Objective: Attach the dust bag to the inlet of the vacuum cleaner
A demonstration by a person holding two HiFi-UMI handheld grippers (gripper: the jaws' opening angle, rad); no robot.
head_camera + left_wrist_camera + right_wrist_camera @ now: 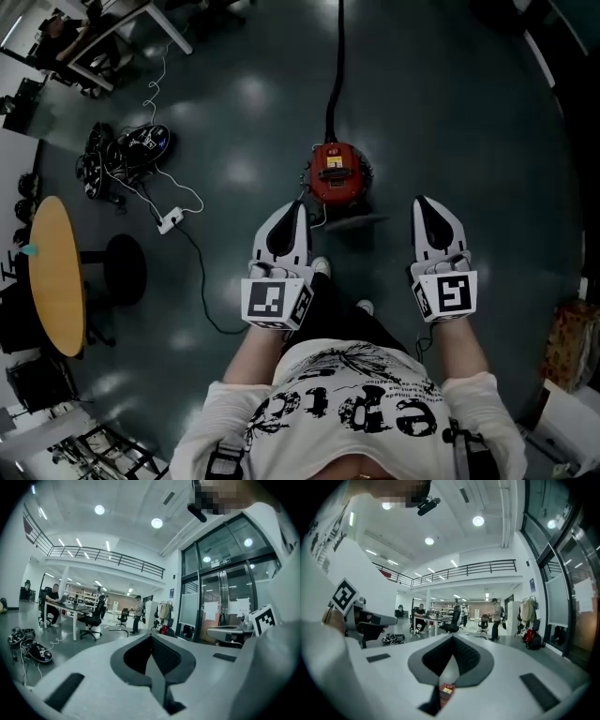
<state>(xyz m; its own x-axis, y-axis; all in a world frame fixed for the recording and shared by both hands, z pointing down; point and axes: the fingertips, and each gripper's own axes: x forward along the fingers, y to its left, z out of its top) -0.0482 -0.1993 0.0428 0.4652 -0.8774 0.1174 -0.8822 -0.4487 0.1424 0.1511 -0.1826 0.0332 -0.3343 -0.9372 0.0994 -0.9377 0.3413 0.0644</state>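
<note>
The red round vacuum cleaner stands on the dark floor far below me, and its black hose runs away toward the top of the head view. A flat grey piece lies against its near side; I cannot tell if it is the dust bag. My left gripper and right gripper are held level at chest height, side by side, high above the vacuum. Both are shut with nothing between the jaws. The left gripper view looks out across the office. A sliver of the vacuum shows below the right gripper.
A round wooden table and a black stool stand at the left. A white power strip and a heap of cables lie on the floor. Desks with people are far off; glass doors stand to the right.
</note>
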